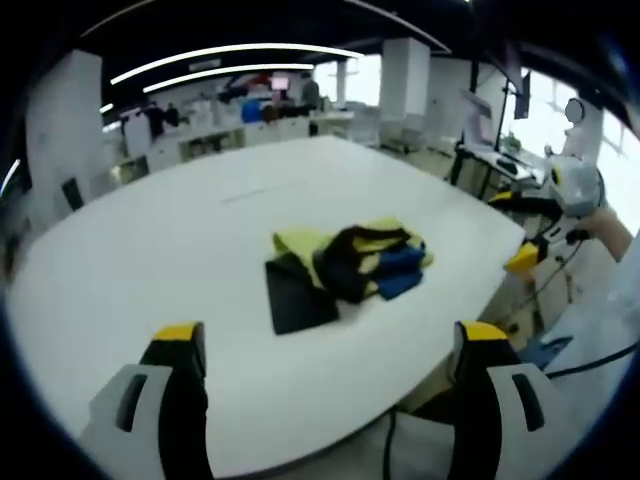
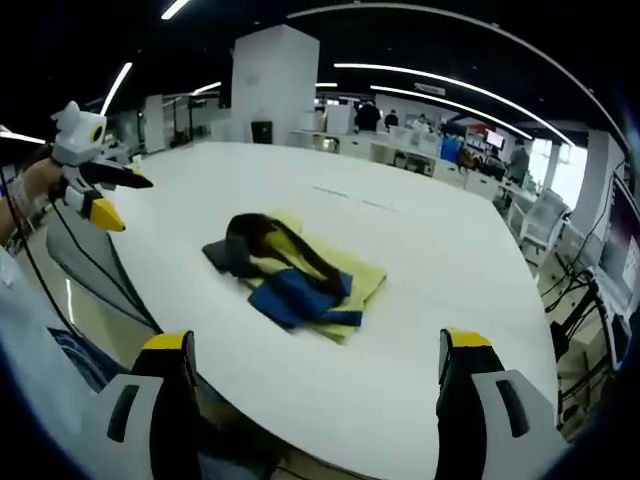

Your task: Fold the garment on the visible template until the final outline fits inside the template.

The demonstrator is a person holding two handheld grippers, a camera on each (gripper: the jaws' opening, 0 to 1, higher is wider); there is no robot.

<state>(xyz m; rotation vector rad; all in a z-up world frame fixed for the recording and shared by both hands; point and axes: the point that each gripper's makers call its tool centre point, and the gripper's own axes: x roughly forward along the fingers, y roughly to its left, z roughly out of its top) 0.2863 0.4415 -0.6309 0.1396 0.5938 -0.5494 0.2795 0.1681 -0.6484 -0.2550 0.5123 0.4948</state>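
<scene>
A crumpled garment (image 1: pixel 350 258) in yellow, black and blue lies in a heap on the white table (image 1: pixel 180 230), near the edge facing me. A flat dark grey piece (image 1: pixel 296 297) sticks out from its near left side. My left gripper (image 1: pixel 331 335) is open and empty, held short of the heap over the table edge. My right gripper (image 1: pixel 520 228) comes in from the right, off the table. In the right gripper view the garment (image 2: pixel 295 272) rests on a flat yellow layer (image 2: pixel 362 278). My right gripper (image 2: pixel 316 342) is open and empty. My left gripper (image 2: pixel 124 200) hangs at far left.
The table (image 2: pixel 440 250) is large, with a curved near edge and bare white surface around the heap. Desks, monitors and office chairs (image 2: pixel 535 225) stand beyond it. A white pillar (image 2: pixel 273 85) rises behind. Cables (image 1: pixel 560 290) hang beside the table edge.
</scene>
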